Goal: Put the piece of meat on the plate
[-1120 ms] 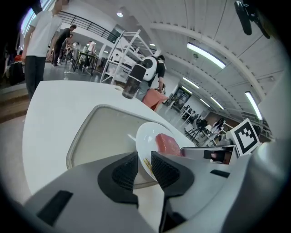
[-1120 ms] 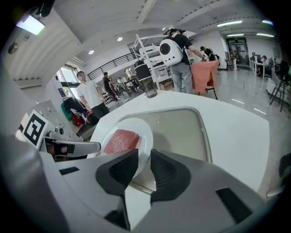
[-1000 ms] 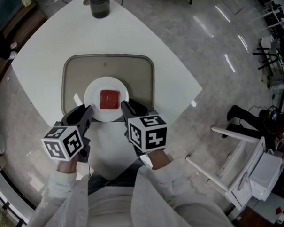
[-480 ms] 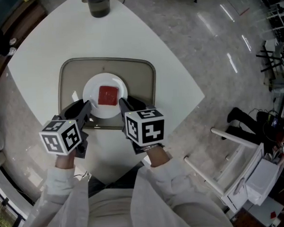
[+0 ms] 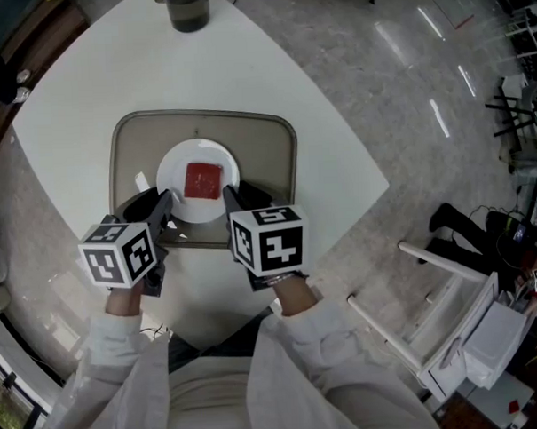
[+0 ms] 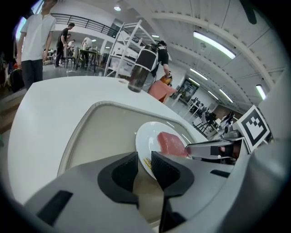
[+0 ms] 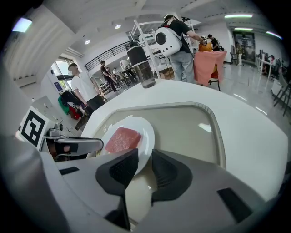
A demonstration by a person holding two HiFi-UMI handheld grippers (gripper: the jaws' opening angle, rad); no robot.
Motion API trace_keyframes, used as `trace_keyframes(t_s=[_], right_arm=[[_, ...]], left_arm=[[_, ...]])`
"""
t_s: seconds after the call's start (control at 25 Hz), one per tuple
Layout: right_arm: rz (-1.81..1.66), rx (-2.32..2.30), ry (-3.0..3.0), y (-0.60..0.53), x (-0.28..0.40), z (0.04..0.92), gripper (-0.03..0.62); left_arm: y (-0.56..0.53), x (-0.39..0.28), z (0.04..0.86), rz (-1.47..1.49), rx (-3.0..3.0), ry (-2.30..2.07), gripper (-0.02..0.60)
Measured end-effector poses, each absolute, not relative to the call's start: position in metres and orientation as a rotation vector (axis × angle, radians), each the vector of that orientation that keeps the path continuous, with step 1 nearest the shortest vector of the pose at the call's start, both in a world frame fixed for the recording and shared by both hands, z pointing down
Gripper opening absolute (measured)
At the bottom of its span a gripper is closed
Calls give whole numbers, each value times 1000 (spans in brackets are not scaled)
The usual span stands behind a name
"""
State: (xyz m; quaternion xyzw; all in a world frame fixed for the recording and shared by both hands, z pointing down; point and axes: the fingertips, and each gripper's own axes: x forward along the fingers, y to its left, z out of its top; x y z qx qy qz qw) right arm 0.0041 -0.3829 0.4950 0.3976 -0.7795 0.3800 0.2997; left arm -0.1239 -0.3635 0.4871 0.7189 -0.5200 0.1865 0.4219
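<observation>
A red square piece of meat (image 5: 204, 180) lies in the middle of a white plate (image 5: 172, 169) on a beige tray (image 5: 266, 147). My left gripper (image 5: 164, 207) hovers at the plate's near-left rim. My right gripper (image 5: 231, 200) is at its near-right rim. In the left gripper view the left gripper (image 6: 141, 157) points at the plate (image 6: 146, 134) and the meat (image 6: 172, 143). In the right gripper view the right gripper (image 7: 144, 157) faces the plate (image 7: 146, 129) and the meat (image 7: 122, 139). On both grippers the jaws stand close together with nothing between them.
A dark cup (image 5: 187, 8) stands at the white table's (image 5: 85, 93) far edge. White racks and a chair (image 5: 459, 316) stand on the floor to the right. People stand beyond the table in both gripper views.
Both grippers have edged slightly up toward the tray's near edge. The meat stays on the plate and the jaws look the same.
</observation>
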Motion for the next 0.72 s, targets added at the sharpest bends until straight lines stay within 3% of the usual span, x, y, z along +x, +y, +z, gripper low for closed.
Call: trace_keyframes(t_s=[0.72], right_arm=[[990,1043,-2129,-380,4,492,87]], left_arm=[[-361,-126,485,454,1846,-1317,94]])
